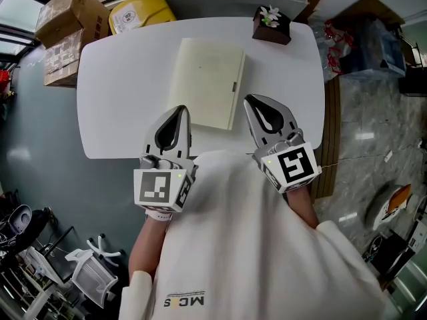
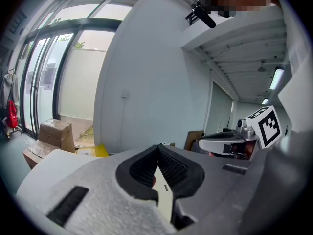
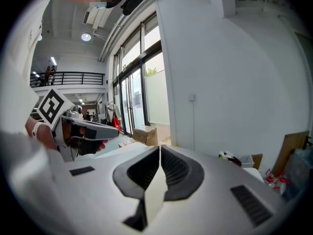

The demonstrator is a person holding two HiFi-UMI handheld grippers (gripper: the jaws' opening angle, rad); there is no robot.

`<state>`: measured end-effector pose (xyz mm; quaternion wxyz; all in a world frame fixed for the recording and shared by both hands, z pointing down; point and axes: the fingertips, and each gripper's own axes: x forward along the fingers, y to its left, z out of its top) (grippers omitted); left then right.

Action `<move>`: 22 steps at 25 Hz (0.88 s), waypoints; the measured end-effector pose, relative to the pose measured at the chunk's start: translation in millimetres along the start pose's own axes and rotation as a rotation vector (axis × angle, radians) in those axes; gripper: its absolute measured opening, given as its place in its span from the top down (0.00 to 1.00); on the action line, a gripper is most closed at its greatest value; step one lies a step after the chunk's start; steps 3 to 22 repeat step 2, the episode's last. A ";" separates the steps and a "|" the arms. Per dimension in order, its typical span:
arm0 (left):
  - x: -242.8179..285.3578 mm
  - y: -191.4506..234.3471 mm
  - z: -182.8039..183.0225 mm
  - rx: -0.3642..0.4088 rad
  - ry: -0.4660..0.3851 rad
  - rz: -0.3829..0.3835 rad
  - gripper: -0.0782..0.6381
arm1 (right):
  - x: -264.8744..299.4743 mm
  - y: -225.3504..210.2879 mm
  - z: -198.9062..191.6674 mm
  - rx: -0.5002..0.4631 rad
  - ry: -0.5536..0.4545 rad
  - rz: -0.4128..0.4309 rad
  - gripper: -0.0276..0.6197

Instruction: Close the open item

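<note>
On the white table (image 1: pixel 113 79), the cream book (image 1: pixel 207 82) lies closed, whole only in the head view. The gripper views show the left gripper (image 1: pixel 178 114) and right gripper (image 1: pixel 255 104) with jaws pressed together, empty.

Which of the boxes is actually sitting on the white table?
The small dark brown box topped with a white flower; the tan cardboard boxes stand beside the table.

White smock (image 1: pixel 253 245), printed logo (image 1: pixel 183 302); grey left gripper (image 1: pixel 180 109), right gripper (image 1: pixel 249 100); marker cubes (image 1: pixel 159 187).
</note>
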<state>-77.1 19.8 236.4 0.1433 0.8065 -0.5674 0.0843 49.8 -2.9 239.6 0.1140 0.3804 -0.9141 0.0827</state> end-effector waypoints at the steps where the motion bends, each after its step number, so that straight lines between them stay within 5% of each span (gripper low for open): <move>1: 0.4 -0.7 0.8 0.001 -0.001 -0.002 0.86 | -0.2 -0.1 0.4 0.000 -0.001 -0.001 0.93; 22: 0.9 -1.3 1.6 0.002 -0.003 -0.004 0.86 | -0.4 -0.2 0.8 0.000 -0.001 -0.001 0.93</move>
